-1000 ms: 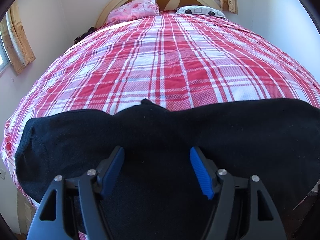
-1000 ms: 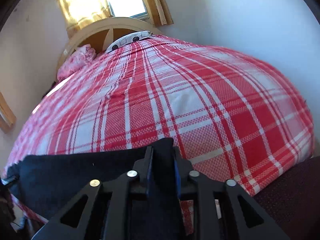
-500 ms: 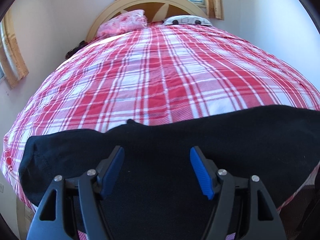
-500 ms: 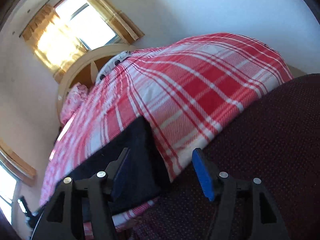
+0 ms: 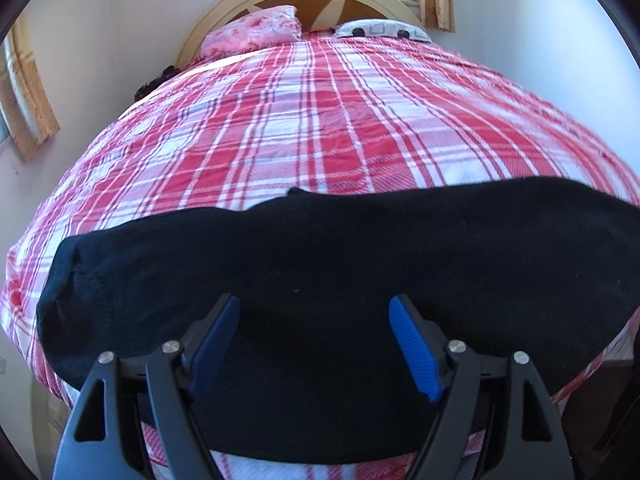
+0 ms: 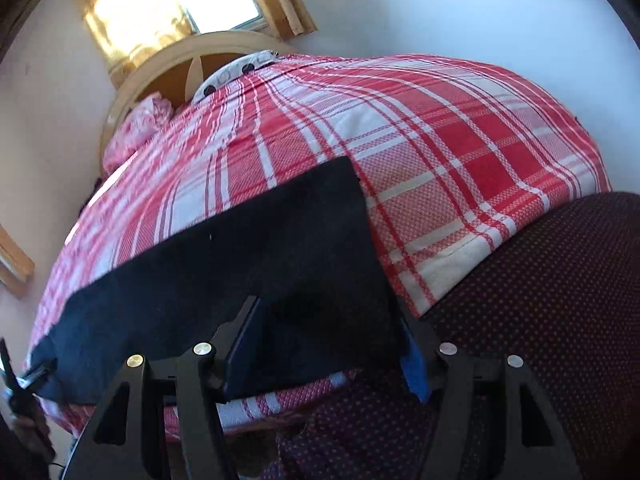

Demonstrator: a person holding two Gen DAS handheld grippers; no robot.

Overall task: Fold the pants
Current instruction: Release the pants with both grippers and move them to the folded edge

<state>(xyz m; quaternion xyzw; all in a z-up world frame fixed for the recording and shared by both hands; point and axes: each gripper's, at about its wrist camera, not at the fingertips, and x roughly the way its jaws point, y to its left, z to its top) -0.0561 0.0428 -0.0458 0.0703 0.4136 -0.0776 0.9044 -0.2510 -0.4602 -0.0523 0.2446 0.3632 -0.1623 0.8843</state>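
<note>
Pants (image 5: 340, 264) lie as a long black band across the near edge of the plaid bed (image 5: 320, 120); left hand-held gripper (image 5: 314, 344) hovers released over them; right hand-held gripper (image 6: 324, 344) is likewise released at the squared end (image 6: 340, 208); best to pinch both layers at matching edges before folding; only the right view shows that end and a dotted dark cloth (image 6: 540, 300) beside the bed

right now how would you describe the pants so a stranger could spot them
Start at the wide bed with the red and white plaid cover. Along its near edge, opposite the headboard, lies a long flat strip of black fabric pants, the only plain dark thing on that checked cover.
</note>
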